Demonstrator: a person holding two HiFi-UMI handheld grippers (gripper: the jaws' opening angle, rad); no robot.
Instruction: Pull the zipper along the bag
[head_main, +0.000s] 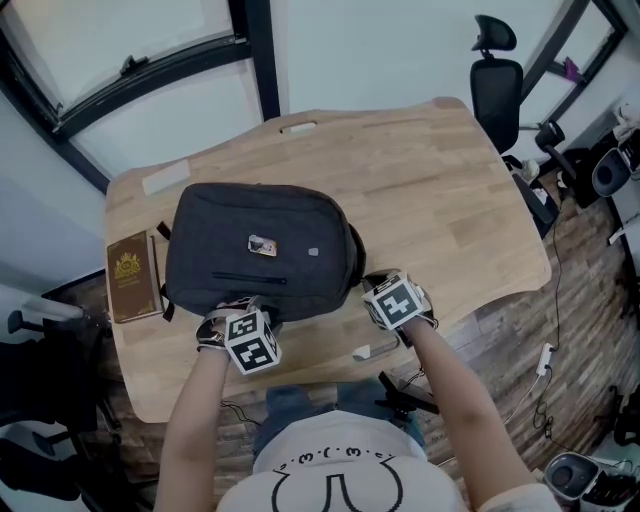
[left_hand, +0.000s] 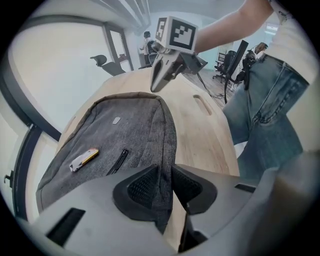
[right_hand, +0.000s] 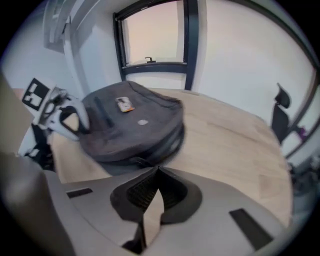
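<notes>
- The dark grey bag (head_main: 255, 245) lies flat just ahead of both claws. Its inside is hidden.
- The left claw (head_main: 238, 305) is clamped on a fold of fabric at the bag's near edge.
- The right claw (head_main: 372, 285), off to the left claw's right, has its tips together at the bag's near right corner. Whether it pinches a zipper pull cannot be told.
- A light wooden table (head_main: 430, 180) carries everything. A brown booklet (head_main: 130, 275) lies left of the left claw, beside the bag.
- A plank floor (head_main: 520, 350) shows right of the right claw, and a black office chair (head_main: 497, 85) stands far beyond it.
- The bag's rounded end points away from the claws. A small tag (head_main: 262, 244) sits mid-front, with a short pocket zipper (head_main: 250, 280) between it and the left claw.
</notes>
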